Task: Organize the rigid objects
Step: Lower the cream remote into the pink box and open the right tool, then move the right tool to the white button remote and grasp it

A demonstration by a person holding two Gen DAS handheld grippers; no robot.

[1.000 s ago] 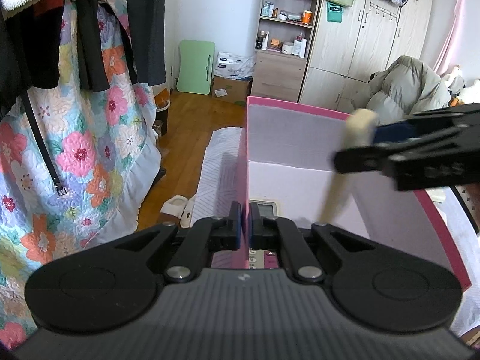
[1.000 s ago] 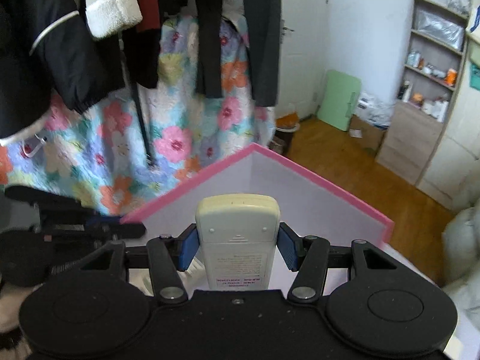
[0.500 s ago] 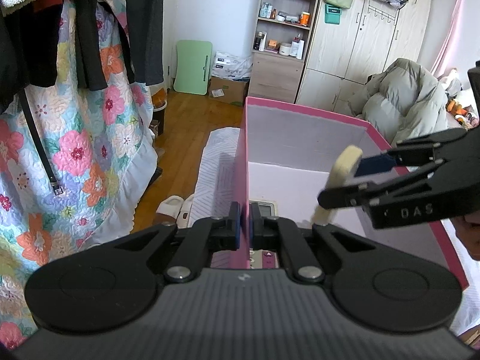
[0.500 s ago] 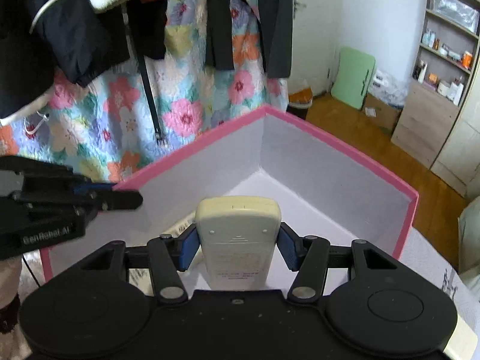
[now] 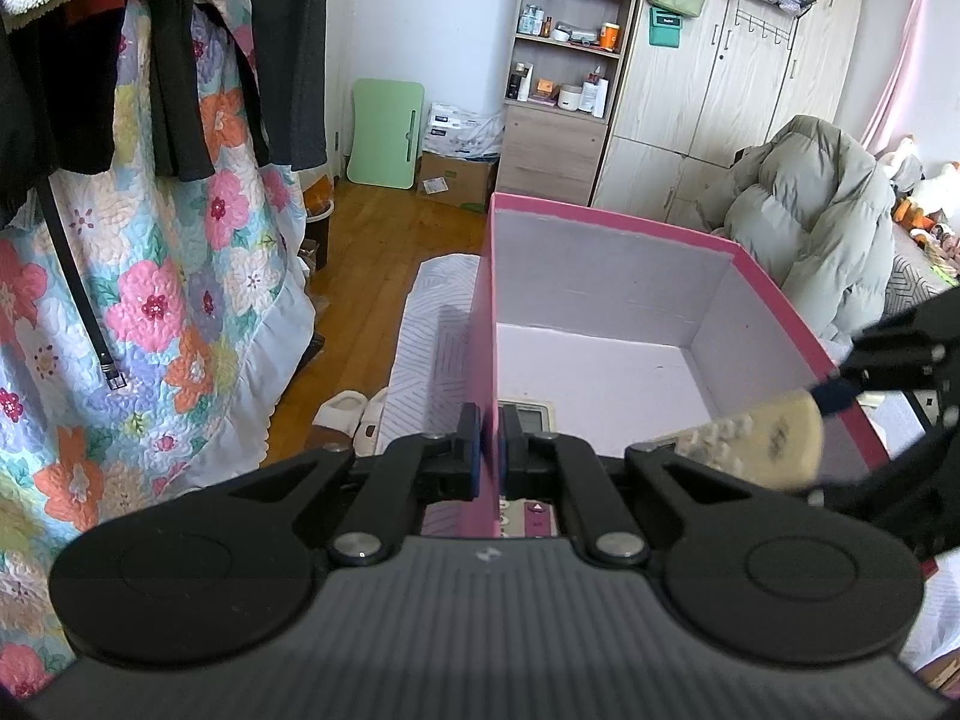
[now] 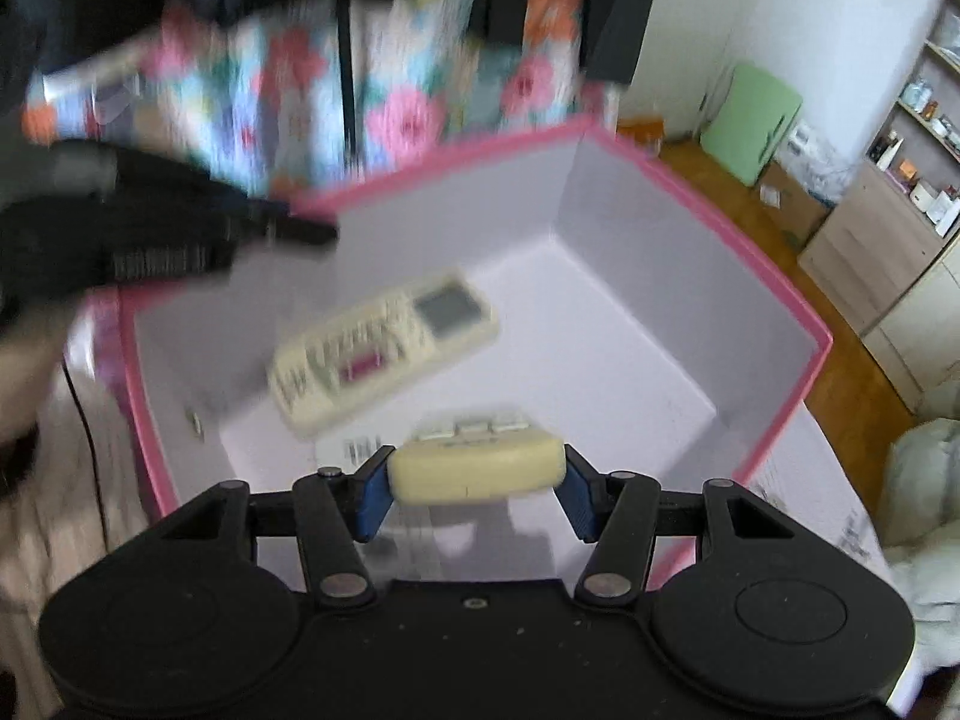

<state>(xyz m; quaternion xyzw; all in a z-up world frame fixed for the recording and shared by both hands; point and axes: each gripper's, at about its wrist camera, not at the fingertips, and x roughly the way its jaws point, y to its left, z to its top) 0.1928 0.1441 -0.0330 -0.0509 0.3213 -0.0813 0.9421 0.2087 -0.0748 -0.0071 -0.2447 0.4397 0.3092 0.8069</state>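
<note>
Remotes are what's being tidied away, from where I stand, into the pink box (image 5: 612, 222).

From the left wrist view, the left gripper (image 5: 489, 459) has its fingers pressed together on the box's near wall, pinching the pink edge as if to steady it. Just past them, one cream remote (image 5: 528, 417) already lies on the box floor. At the right edge the right gripper (image 5: 840, 390) carries a second remote (image 5: 759, 447), tilted over the box's rim.

From the right wrist view, blurred, the right gripper (image 6: 474, 483) has its blue fingers (image 6: 372, 492) pinching the second remote (image 6: 477, 471) by its sides, hanging above the box (image 6: 774, 276) interior. The first remote (image 6: 384, 348) lies flat inside.

So I'd judge one item is stowed and the second is nearly there; it is not yet set down or released. Whether more things wait outside, I cannot tell.
</note>
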